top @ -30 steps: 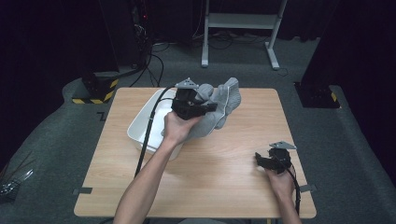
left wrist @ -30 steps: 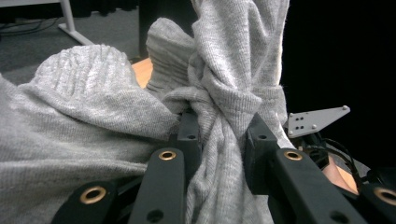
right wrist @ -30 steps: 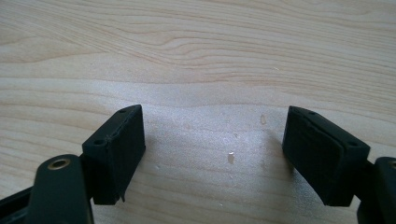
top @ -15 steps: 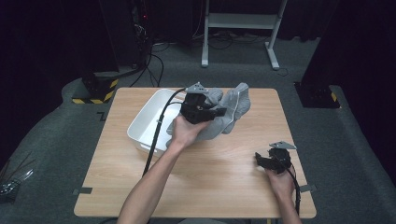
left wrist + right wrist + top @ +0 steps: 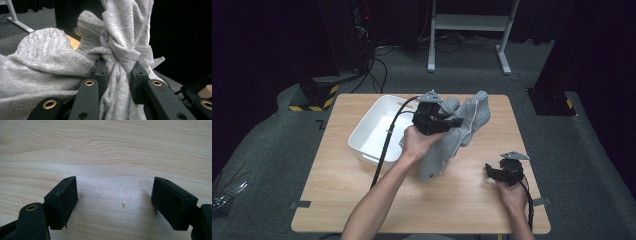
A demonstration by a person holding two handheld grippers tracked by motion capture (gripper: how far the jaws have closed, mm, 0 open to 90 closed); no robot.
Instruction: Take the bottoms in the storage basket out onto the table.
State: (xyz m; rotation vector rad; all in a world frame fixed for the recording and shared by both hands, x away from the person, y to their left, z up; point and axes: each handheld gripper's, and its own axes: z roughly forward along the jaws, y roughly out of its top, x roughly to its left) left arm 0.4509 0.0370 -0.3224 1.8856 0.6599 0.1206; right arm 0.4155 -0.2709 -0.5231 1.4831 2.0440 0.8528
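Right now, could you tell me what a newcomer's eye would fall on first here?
The grey knitted garment stands out, bunched mid-table and pinched in the left tongs. Beside it, at the table's far left, sits a white tub. The right tongs rest open on bare wood near the right edge.

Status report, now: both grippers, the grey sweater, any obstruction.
Left gripper clamped on grey sweater, lifted beside white bin. Right gripper open, empty, low over table. Nothing in the way.
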